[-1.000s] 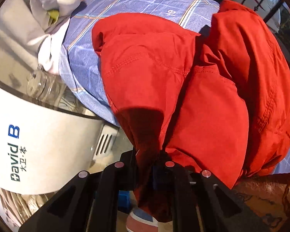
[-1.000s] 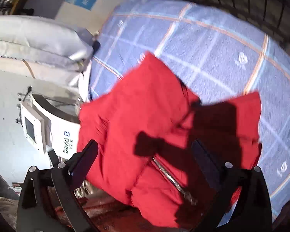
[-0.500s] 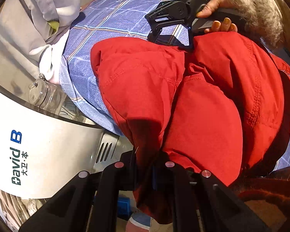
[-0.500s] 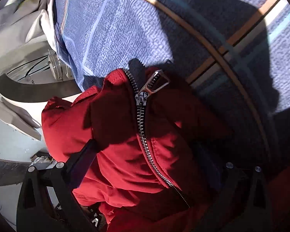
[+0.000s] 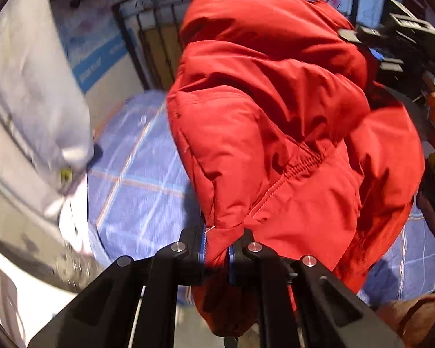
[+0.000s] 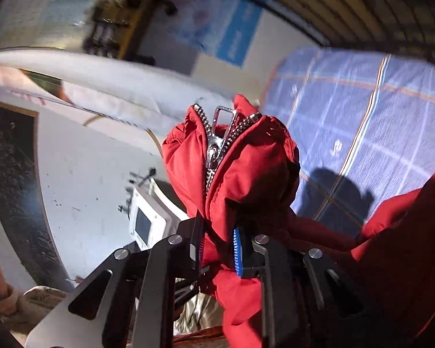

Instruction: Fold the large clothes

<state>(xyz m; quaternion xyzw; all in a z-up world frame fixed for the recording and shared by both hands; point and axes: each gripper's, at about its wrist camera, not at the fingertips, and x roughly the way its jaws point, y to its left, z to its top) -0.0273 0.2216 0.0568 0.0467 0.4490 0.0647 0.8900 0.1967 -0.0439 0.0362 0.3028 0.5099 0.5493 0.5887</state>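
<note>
A large red padded jacket (image 5: 275, 133) hangs lifted above the bed (image 5: 136, 191), which has a blue checked sheet. My left gripper (image 5: 216, 246) is shut on a lower edge of the jacket. My right gripper (image 6: 217, 246) is shut on the jacket's front by the metal zipper (image 6: 217, 145), whose pull sticks up. The right gripper (image 5: 406, 34) and the hand holding it show at the right of the left wrist view. Most of the jacket bunches between the two grippers.
A grey pillow (image 5: 34, 92) lies at the head of the bed. A white machine with a small screen (image 6: 148, 220) stands beside the bed. A dark metal bed frame (image 5: 148, 43) and a wall with a blue poster (image 6: 232, 37) are behind.
My right gripper came down onto the jacket's zipper edge and closed on it. Both grippers have since lifted the jacket off the bed.
</note>
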